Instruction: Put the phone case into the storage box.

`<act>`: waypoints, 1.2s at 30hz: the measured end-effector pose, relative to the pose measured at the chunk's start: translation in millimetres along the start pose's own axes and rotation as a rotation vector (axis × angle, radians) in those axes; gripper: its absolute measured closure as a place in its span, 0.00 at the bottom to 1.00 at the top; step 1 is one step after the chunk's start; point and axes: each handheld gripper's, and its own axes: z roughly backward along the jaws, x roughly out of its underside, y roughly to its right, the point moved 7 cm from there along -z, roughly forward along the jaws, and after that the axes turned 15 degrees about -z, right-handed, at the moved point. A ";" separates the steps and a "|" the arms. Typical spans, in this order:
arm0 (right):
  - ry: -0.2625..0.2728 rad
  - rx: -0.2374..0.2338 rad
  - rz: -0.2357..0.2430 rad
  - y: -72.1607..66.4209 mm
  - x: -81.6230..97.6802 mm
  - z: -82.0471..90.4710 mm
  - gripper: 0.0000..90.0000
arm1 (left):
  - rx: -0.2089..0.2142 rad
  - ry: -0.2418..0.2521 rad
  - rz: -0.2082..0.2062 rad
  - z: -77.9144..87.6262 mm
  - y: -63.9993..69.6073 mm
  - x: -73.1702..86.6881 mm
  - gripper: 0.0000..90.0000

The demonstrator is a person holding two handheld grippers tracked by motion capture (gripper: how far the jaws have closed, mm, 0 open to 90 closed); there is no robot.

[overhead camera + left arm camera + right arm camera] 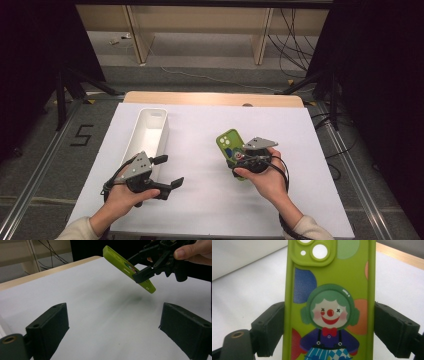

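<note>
Your left gripper [167,172] hangs wide open and empty near the white bin [150,131]. Farther out, your right gripper [235,159] clamps the green clown phone case [329,300] by its long edges, lifted off the white table sheet [205,195]. It looks light, flexible and slightly slick, so grip mid-length.

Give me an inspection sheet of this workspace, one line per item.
Surface: white table sheet, wooden edge at the far side.
Job's things: green phone case with a clown print, lifted off the sheet and tilted; white bin at left, nothing seen in the part of its inside that shows.
Clutter: nothing seen.
Grippers: right tool shut on the case's long sides; left tool open, holding nothing, beside the bin.
Cables: one trails from each tool; more on the floor behind.
Surroundings: grey floor, a taped 5, wooden furniture legs.
</note>
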 end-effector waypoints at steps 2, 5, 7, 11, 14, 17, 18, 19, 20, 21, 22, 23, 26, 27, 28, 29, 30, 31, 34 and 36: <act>0.008 -0.001 0.005 -0.4 0.5 0.0 0.18 | -0.002 0.000 -0.003 0.0 -0.4 0.0 0.09; 0.014 -0.008 0.008 -1.8 1.1 1.1 0.18 | -0.001 0.001 0.001 -0.1 -0.1 0.0 0.09; 0.016 -0.011 0.009 -2.3 1.2 1.3 0.18 | -0.001 0.001 0.001 -0.1 -0.1 -0.1 0.09; 0.033 -0.024 0.018 -4.9 1.9 3.0 0.18 | -0.001 0.000 0.003 -0.2 -0.2 0.0 0.09; 0.043 -0.033 0.029 -6.3 1.9 3.9 0.18 | -0.001 0.000 0.003 -0.2 -0.2 0.0 0.09; 0.047 -0.038 0.034 -7.4 2.2 5.2 0.18 | -0.001 0.000 0.003 -0.2 -0.3 0.1 0.09; 0.051 -0.039 0.035 -7.7 2.3 5.6 0.18 | -0.001 0.000 0.003 -0.2 -0.3 0.1 0.09; 0.051 -0.039 0.035 -7.7 2.3 5.6 0.18 | -0.001 0.000 0.003 -0.2 -0.4 0.1 0.09; 0.053 -0.041 0.037 -8.1 2.5 6.0 0.18 | -0.002 0.000 0.003 -0.2 -0.4 0.1 0.09; 0.054 -0.045 0.039 -8.8 3.0 6.4 0.18 | -0.002 -0.001 0.002 -0.2 -0.5 0.2 0.09; 0.051 -0.049 0.040 -9.8 4.0 6.9 0.18 | -0.002 -0.001 0.003 -0.3 -0.4 0.2 0.09; 0.052 -0.050 0.043 -10.1 4.3 7.0 0.18 | -0.002 -0.001 0.003 -0.3 -0.4 0.2 0.09; 0.055 -0.054 0.042 -12.0 5.6 7.6 0.18 | -0.003 -0.001 0.004 -0.3 -0.5 0.1 0.10; 0.057 -0.054 0.043 -12.5 5.9 7.8 0.18 | -0.002 -0.001 0.004 -0.4 -0.5 0.2 0.10; 0.058 -0.056 0.046 -13.0 6.0 8.0 0.18 | -0.003 -0.001 0.001 -0.5 -0.7 0.2 0.10; 0.058 -0.056 0.046 -13.7 6.4 8.4 0.18 | -0.002 -0.001 0.002 -0.5 -0.6 0.2 0.10; 0.060 -0.059 0.047 -14.5 6.5 8.7 0.18 | -0.003 -0.001 0.002 -0.6 -0.6 0.1 0.10; 0.061 -0.060 0.049 -15.1 6.7 9.0 0.18 | -0.003 -0.001 0.006 -0.7 -0.4 0.0 0.10; 0.062 -0.064 0.051 -17.5 8.2 9.5 0.18 | -0.006 0.002 0.005 -1.5 -1.3 -1.3 0.10; 0.064 -0.066 0.053 -18.4 8.6 9.5 0.18 | -0.009 0.002 0.005 -2.1 -1.5 -2.0 0.10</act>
